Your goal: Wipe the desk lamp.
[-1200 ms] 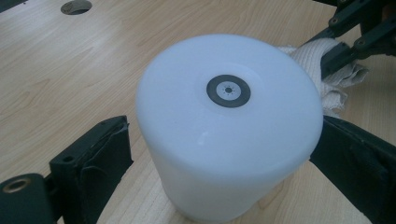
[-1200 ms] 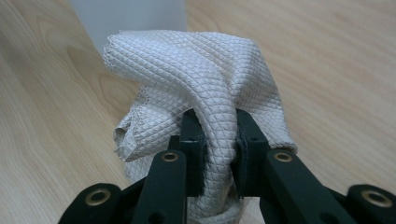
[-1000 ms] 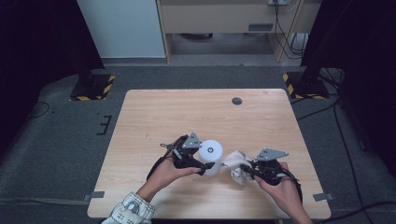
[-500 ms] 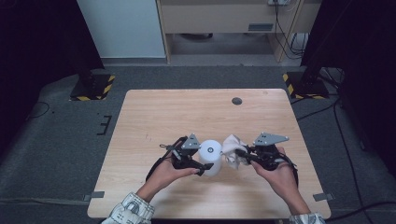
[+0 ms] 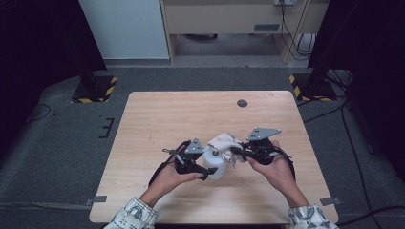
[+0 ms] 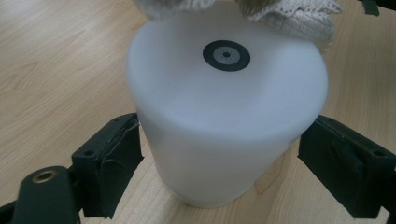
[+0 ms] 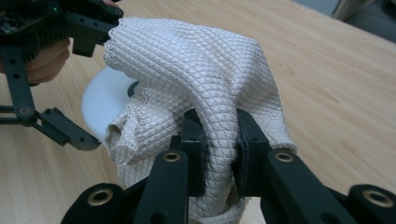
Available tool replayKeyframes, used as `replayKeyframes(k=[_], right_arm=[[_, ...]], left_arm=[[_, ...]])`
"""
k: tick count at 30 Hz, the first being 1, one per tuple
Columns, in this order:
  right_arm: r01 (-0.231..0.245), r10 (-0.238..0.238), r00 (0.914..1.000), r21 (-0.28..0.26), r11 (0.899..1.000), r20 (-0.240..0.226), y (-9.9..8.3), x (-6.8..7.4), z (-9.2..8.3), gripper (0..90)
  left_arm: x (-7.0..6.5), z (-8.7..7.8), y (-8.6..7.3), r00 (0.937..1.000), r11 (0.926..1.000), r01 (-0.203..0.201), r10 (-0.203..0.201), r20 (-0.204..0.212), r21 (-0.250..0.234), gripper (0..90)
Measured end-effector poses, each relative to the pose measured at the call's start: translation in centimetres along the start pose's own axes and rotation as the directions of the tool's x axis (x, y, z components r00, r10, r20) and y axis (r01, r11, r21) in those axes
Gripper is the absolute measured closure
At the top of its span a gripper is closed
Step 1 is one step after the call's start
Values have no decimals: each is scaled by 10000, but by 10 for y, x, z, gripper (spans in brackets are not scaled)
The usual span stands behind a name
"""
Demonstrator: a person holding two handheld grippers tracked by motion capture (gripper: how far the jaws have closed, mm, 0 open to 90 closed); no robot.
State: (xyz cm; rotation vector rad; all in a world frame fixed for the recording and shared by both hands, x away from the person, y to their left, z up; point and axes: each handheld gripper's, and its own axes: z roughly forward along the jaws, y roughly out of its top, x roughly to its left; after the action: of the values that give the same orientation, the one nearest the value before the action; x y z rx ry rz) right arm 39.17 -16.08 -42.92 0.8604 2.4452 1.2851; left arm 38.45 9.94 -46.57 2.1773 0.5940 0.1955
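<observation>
A white plastic cup [image 6: 224,121] with a black ring mark on its base sits between the jaws of my left gripper [image 6: 219,154]. Those jaws have just been closing, and both pads now press on its sides. In the high view the left gripper [image 5: 207,164] holds the cup [image 5: 216,167] near the table's front middle. My right gripper [image 7: 219,135] is shut on a cream waffle-weave cloth [image 7: 196,70]. The cloth [image 5: 224,142] drapes over the cup's upper end, with the right gripper [image 5: 236,151] just to its right. The cloth's edge [image 6: 289,18] reaches the cup's base.
The wooden table [image 5: 167,119] has a small black round insert [image 5: 242,103] near its far edge. Yellow-and-black striped stand bases [image 5: 93,90] [image 5: 310,86] sit on the floor beyond the far corners. A cabinet stands behind.
My right gripper has carried the cloth left and up until it lies against the cup. The cup's round face, plain before, is now partly covered. The left hand stayed put.
</observation>
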Motion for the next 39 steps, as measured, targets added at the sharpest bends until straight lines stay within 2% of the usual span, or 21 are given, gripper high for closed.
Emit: replayKeyframes(k=[1,6,9,15,18,21,24,27,28,29,30,33,35,38,39], right_arm=[[-29,29,10000,81,10000,-46,-3,1,3,769],[-27,27,10000,270,9996,-25,-11,0,7,770],[-229,231,9997,406,9989,-47,-17,-3,10,771],[-235,248,9996,799,9965,-152,-22,-1,20,771],[-274,294,9994,1088,9937,-168,-26,-1,27,772],[-389,428,9989,1580,9867,-215,-32,-3,38,771],[-431,474,9986,1674,9850,-221,-35,-4,41,771],[-442,474,9986,1205,9917,-237,-30,-3,31,772],[-442,474,9986,1205,9917,-237,-30,-3,31,772],[-412,433,9987,721,9965,-275,-24,-3,21,772],[-404,418,9987,495,9980,-279,-20,-3,17,772],[-458,462,9985,116,9989,-286,-14,-4,10,771],[-435,436,9986,63,9990,-289,-10,-5,10,771],[-530,537,9981,244,9983,-294,-10,-10,19,772],[-687,704,9968,451,9966,-373,-15,-13,28,773]], left_arm=[[0,2,0,9999,9998,-137,138,-70,106,136],[0,3,-2,10000,9999,-39,40,-91,105,139],[0,3,-3,10000,10000,53,-53,-44,47,142],[-1,2,-2,9999,10000,-41,42,-136,7,141],[-1,2,-2,9999,10000,8,-8,-146,-35,138],[0,2,-2,10000,10000,5,-5,-83,-39,136],[0,2,-3,10000,10000,10,-11,-89,-58,135],[0,2,-3,10000,9999,-2,1,-80,-103,135],[0,2,-3,10000,9999,-2,1,-80,-103,135],[-1,3,-3,10000,9999,-44,44,-74,-97,135],[-1,3,-3,10000,9999,-25,24,-76,-103,135],[-2,3,-2,9999,9999,-90,89,-92,-74,136],[-2,3,-2,9999,9999,-130,129,-103,-53,138],[-1,3,-2,9999,9999,-122,121,-110,-57,139],[-1,3,-2,9999,9999,-121,120,-116,-44,139]])
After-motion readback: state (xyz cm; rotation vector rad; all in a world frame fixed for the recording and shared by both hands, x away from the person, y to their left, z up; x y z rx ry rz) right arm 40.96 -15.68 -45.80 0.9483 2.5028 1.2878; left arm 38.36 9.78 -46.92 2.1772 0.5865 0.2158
